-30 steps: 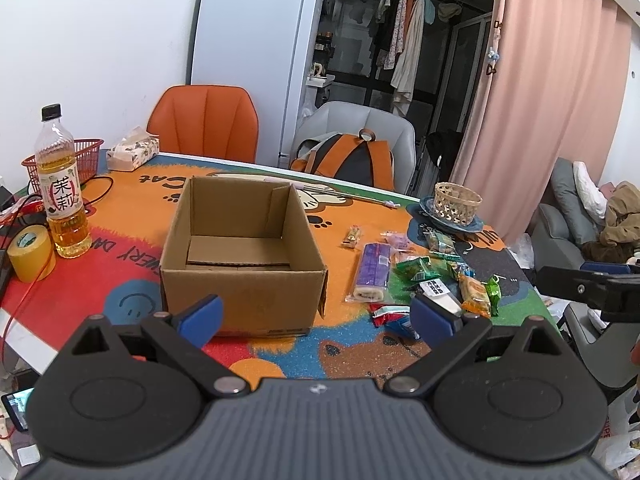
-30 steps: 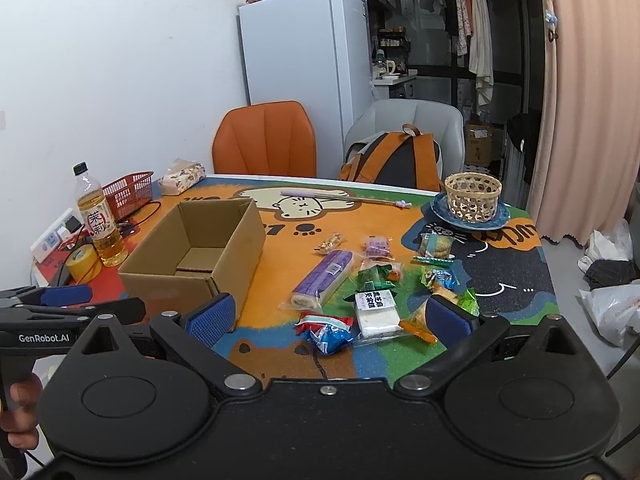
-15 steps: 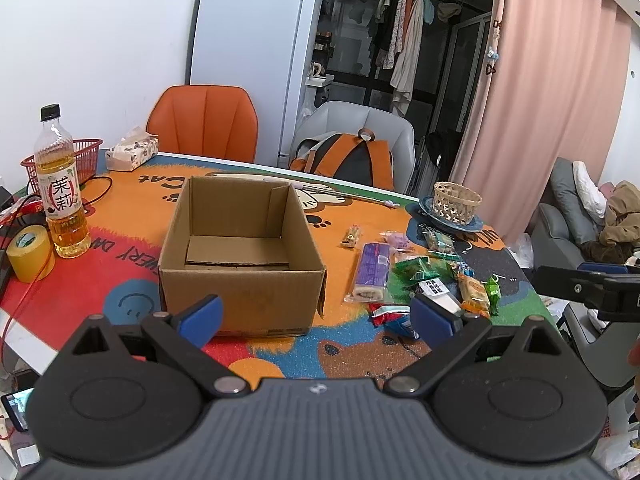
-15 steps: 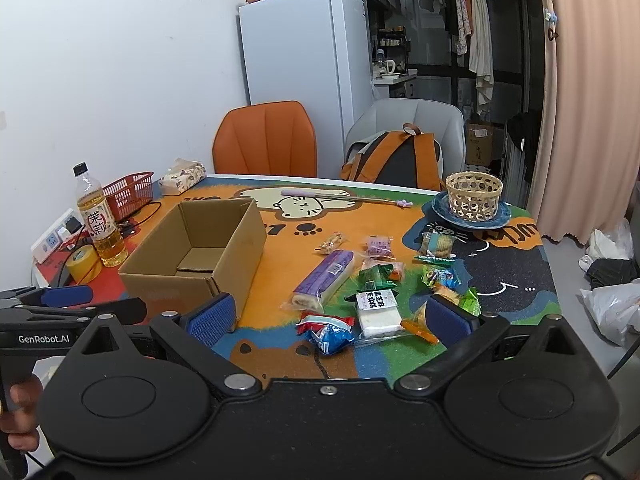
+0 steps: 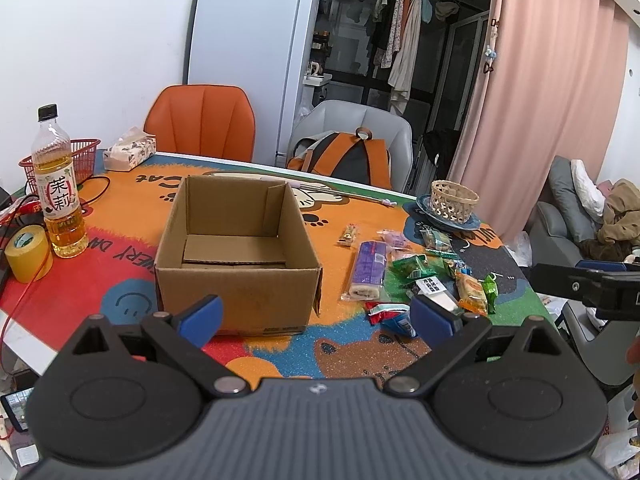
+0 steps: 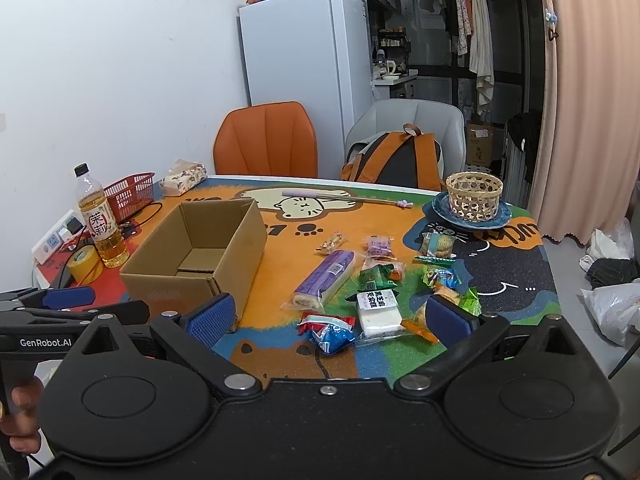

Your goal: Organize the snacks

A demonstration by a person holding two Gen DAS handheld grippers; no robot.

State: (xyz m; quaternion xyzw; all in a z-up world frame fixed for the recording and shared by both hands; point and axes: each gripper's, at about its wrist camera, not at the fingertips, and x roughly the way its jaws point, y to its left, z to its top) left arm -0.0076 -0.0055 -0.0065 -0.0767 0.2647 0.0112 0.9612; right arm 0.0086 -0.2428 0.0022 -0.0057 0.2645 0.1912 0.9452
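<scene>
Even, fairly bright indoor light is falling on the table [image 5: 120,248] from above, leaving only soft, short shadows beside the cardboard box [image 5: 236,248]. The white wall [image 6: 120,80] is reading clean, with no harsh glare. The closet area [image 6: 452,60] behind is staying dim, its details perhaps too dark to read. Fisheye distortion is bending the curtain [image 5: 552,100] and fridge [image 5: 248,64] near the edges, and dark vignetting is cutting the frame corners. Focus is holding sharp throughout.
</scene>
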